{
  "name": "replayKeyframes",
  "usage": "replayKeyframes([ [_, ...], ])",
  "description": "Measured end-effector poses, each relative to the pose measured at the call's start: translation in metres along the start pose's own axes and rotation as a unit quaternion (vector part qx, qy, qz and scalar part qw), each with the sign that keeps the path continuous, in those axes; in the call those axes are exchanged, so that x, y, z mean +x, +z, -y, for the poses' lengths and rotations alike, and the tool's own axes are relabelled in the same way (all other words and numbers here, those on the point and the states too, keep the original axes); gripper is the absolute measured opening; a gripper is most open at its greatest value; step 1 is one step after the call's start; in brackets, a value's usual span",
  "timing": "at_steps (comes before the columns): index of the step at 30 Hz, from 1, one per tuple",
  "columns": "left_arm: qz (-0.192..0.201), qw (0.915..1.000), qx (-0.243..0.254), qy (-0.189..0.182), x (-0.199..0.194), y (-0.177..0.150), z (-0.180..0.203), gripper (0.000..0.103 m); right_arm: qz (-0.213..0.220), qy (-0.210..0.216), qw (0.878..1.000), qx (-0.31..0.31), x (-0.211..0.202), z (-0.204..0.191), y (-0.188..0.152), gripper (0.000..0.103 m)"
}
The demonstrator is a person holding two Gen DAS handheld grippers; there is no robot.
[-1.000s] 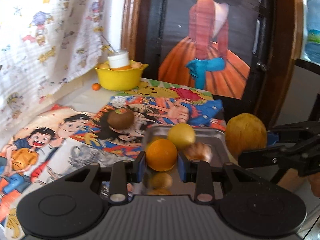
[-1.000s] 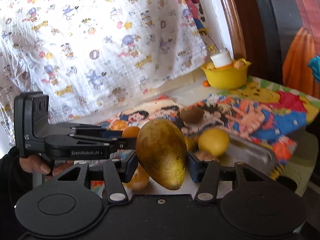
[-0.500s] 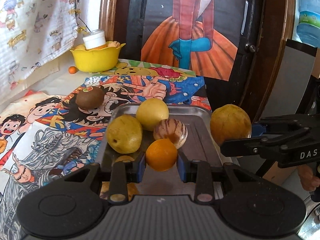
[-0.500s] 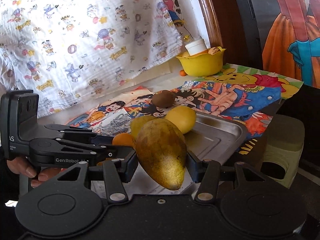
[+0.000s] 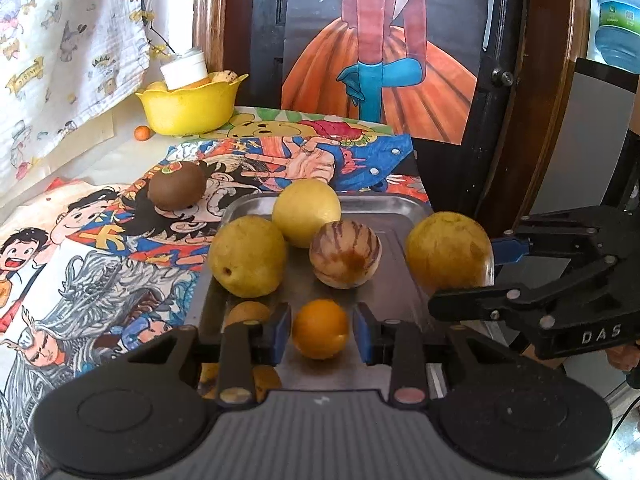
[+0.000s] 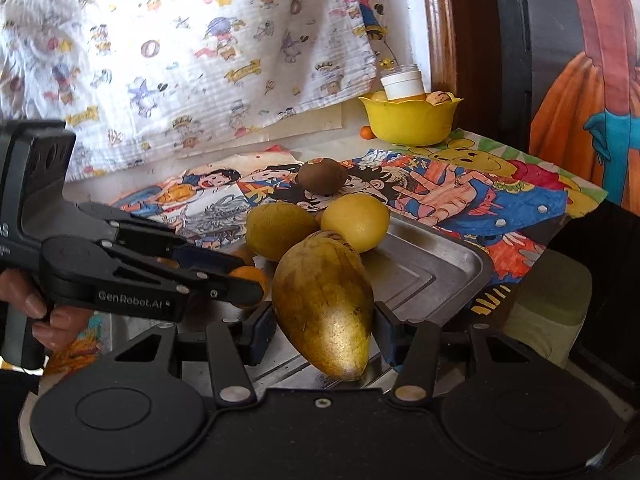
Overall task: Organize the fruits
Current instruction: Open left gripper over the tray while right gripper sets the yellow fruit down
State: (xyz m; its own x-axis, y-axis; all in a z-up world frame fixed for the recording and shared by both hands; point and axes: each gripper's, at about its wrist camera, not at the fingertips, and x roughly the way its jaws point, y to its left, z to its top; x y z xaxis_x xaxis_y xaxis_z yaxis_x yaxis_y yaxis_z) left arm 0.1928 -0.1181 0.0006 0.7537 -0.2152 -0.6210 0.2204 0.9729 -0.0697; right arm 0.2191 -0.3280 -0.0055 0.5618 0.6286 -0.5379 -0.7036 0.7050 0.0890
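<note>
an orange (image 5: pixel 320 329) is seen between the jaws of the left gripper (image 5: pixel 320 330), low over the near end of a steel tray (image 5: pixel 384 208); gaps show on both sides of it, so the jaws are released, and it cannot be told whether the orange rests on the tray. a mango (image 6: pixel 324 308) is grasped by the right gripper (image 6: pixel 324 334), its blue pads pressed against both flanks, the narrow end tilted toward the camera; in the left view the same mango (image 5: pixel 448 252) is held at the tray's right edge by the right gripper (image 5: pixel 492 276). in the right view the left gripper (image 6: pixel 244 280) is seen from the side, just left of the mango, with the orange (image 6: pixel 252 276) partly hidden behind it.

on the tray two yellow fruits (image 5: pixel 248 256) (image 5: pixel 306 212) and a striped melon (image 5: pixel 345 254) are grouped close together, touching or nearly so. a smaller orange-brown fruit (image 5: pixel 248 312) lies at the tray's near left, partly hidden by the left finger. a kiwi (image 5: pixel 176 190) lies off the tray on the cartoon cloth (image 5: pixel 100 248) covering the worktop. a yellow bowl (image 5: pixel 188 108) with a white jar (image 5: pixel 184 70) in it stands at the far end, a tiny orange ball (image 5: pixel 142 133) just beside it.
</note>
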Motion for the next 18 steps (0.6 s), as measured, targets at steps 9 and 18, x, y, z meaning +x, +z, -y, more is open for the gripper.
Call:
replayKeyframes([
  [9, -0.006, 1.0, 0.001, 0.006, 0.003, 0.0, -0.002, 0.037, -0.011, -0.006, 1.0, -0.017, 0.009, -0.001, -0.003, 0.054],
  [18, -0.007, 1.0, 0.001, 0.007, 0.001, -0.001, -0.002, 0.037, -0.014, -0.01, 1.0, -0.019, 0.013, -0.002, -0.008, 0.054],
])
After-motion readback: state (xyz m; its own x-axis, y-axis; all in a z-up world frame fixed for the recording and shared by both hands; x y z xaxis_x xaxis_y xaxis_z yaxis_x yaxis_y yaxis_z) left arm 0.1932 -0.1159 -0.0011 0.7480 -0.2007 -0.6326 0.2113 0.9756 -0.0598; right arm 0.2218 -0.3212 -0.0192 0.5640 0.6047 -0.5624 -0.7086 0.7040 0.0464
